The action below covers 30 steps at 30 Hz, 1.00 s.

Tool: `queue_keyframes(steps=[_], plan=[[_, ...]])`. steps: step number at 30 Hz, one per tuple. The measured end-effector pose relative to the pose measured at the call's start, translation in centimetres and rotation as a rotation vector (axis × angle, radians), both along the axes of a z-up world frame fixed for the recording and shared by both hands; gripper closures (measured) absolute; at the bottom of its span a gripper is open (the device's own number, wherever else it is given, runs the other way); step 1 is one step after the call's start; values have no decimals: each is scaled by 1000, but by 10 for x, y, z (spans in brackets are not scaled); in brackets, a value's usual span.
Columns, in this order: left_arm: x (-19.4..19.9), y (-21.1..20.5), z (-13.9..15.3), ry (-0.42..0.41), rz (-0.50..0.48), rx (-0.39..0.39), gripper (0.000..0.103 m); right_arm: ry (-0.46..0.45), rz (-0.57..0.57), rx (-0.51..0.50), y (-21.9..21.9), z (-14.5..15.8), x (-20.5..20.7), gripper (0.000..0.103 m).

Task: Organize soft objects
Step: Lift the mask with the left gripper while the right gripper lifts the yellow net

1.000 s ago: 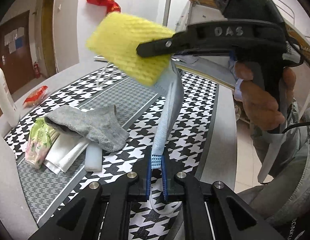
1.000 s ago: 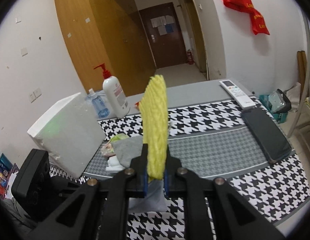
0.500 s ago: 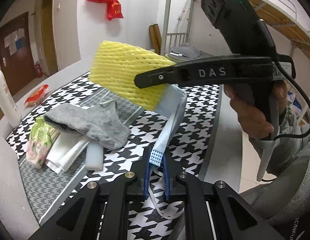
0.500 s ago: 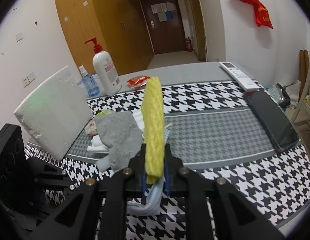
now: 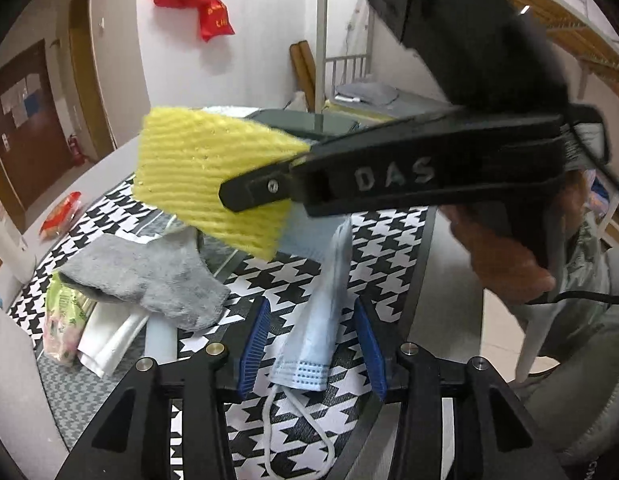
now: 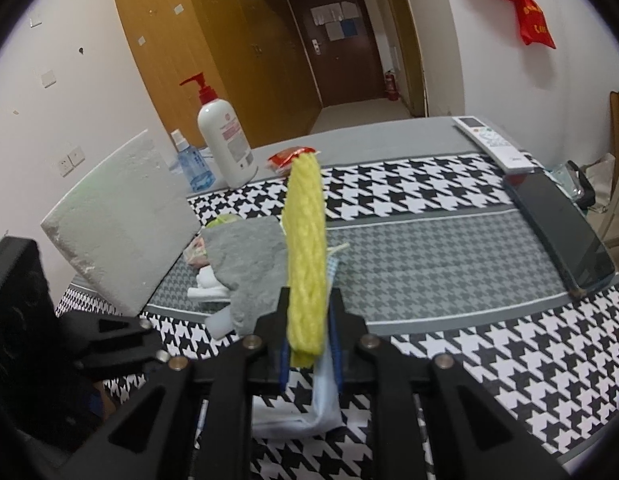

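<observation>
My right gripper (image 6: 309, 356) is shut on a yellow foam pad (image 6: 305, 248), holding it on edge above the houndstooth cloth; the pad also shows in the left wrist view (image 5: 213, 176). A light blue face mask (image 5: 321, 320) hangs from behind the pad down onto the cloth, its lower end lying loose between the fingers of my left gripper (image 5: 311, 344), which is open. The mask shows under the right gripper (image 6: 321, 408) too. A grey sock (image 5: 149, 276) lies draped over packets to the left.
A green snack packet (image 5: 61, 320) and white tubes (image 5: 113, 340) lie under the sock. A white foam block (image 6: 121, 220), pump bottle (image 6: 225, 144), blue spray bottle (image 6: 193, 164), red packet (image 6: 289, 158), remote (image 6: 493, 144) and dark phone (image 6: 557, 220) stand around the table (image 6: 389, 136).
My left gripper has opened and let go of the mask's end, which now lies on the cloth. The right gripper with the pad has come lower and closer.
</observation>
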<state>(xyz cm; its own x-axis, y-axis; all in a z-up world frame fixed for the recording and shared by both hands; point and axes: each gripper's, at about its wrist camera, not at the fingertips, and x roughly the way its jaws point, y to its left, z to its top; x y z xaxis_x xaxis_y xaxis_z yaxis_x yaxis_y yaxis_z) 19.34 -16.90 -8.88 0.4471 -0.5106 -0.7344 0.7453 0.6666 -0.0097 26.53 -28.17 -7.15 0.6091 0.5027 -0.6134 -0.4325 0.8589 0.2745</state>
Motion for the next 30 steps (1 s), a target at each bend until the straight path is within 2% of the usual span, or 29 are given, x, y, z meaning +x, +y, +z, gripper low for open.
queue_keyframes(steps=[1, 2, 3, 4, 5, 6, 7, 11, 13, 15, 17, 24, 30], plan=[[1, -1, -2, 6, 1, 6, 62, -3, -1, 1, -1, 1, 0, 84], [1, 0, -3, 8, 9, 12, 78, -6, -3, 1, -2, 1, -1, 83], [3, 1, -3, 7, 20, 16, 86, -8, -4, -2, -3, 2, -1, 81], [4, 2, -4, 8, 34, 20, 89, -11, -11, -5, -4, 2, -1, 77], [7, 5, -4, 13, 54, 21, 93, -14, -14, -5, -5, 3, -1, 64], [9, 7, -4, 18, 59, 19, 93, -17, -17, -4, -7, 4, -1, 53], [9, 9, -4, 20, 60, 15, 94, -23, -21, 3, -10, 4, -2, 50], [4, 10, -3, 12, 37, 11, 94, -6, -24, 24, -14, 3, 0, 50], [3, 8, -5, 5, 33, 16, 94, 12, -16, 26, -12, 1, 2, 57], [4, 8, -6, 6, 38, 20, 94, 24, -8, 35, -11, 0, 3, 79], [6, 9, -7, 12, 52, 24, 94, 31, -5, 56, -13, 1, 3, 91], [2, 12, -4, 2, 60, 17, 94, 17, -8, 96, -18, 13, -4, 92], [-8, 21, 7, -26, 94, -6, 94, -91, -69, 150, -34, 44, -20, 92]])
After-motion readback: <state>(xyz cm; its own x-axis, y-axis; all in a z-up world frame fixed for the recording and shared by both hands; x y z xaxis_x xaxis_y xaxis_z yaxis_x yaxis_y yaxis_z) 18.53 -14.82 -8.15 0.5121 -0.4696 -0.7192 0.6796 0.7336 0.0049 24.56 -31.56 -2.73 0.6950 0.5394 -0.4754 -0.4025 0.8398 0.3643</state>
